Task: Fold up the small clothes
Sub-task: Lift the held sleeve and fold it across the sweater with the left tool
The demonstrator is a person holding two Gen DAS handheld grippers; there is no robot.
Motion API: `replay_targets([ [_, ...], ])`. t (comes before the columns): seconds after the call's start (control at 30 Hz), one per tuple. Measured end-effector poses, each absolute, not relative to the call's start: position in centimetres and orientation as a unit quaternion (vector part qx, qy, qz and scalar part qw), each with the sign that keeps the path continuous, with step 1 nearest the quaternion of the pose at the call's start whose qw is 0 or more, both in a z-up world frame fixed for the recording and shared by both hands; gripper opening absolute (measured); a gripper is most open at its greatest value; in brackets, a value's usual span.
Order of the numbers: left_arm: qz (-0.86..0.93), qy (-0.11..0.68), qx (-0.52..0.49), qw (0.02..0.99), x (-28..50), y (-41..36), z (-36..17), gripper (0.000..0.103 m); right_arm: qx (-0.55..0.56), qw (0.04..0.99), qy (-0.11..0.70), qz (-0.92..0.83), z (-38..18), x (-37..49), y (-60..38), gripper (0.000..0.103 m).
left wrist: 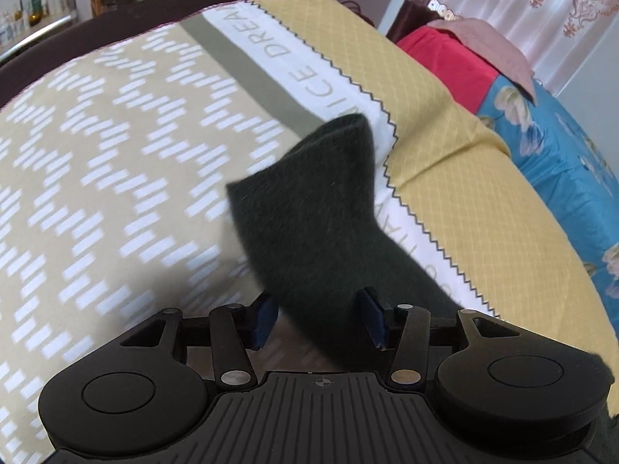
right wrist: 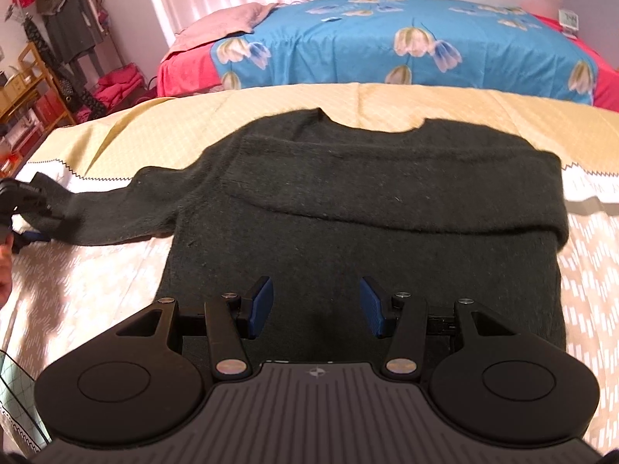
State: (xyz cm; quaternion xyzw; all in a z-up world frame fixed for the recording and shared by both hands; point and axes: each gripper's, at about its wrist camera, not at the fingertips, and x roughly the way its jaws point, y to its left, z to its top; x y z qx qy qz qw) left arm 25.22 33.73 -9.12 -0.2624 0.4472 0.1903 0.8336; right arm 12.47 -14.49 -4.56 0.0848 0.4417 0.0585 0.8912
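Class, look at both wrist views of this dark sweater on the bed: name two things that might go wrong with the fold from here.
1. The left gripper is open around the raised sleeve, its pads not pressing it; the sleeve may drop crooked instead of flat across the sweater.
2. The right gripper hovers open over the hem, pinning nothing; pulling the sleeve might drag the body askew and loosen the already folded sleeve.

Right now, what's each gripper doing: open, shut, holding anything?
Left gripper: open, the dark sweater's sleeve lies loose between its pads.
Right gripper: open, above the sweater body, holding nothing.
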Motion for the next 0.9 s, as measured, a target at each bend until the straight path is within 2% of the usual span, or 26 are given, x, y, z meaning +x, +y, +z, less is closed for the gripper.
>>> replay_targets([
  [0.1,0.183,0.45,-0.257,0.836,26.1,33.5,-9.1,0.1,0.081,0.892,0.442,0.059,-4.4,12.6,-14.4,0.055],
  [0.13,0.181,0.451,-0.253,0.837,26.4,33.4,-9.0,0.082,0.082,0.892,0.441,0.058,-4.3,12.6,-14.4,0.055],
  [0.23,0.164,0.452,-0.244,0.842,27.5,32.9,-8.4,0.071,0.083,0.892,0.441,0.054,-4.3,12.4,-14.6,0.055],
  [0.53,0.073,0.398,-0.19,0.894,27.6,27.2,-1.5,0.068,0.099,0.893,0.437,0.047,-4.3,11.8,-15.5,0.055],
  [0.73,-0.023,0.361,-0.139,0.922,27.7,19.2,3.3,0.068,0.111,0.895,0.43,0.048,-4.1,11.3,-16.3,0.055],
  [0.9,-0.105,0.354,-0.1,0.924,27.3,11.4,4.6,0.068,0.125,0.897,0.423,0.039,-4.0,10.3,-17.9,0.055],
])
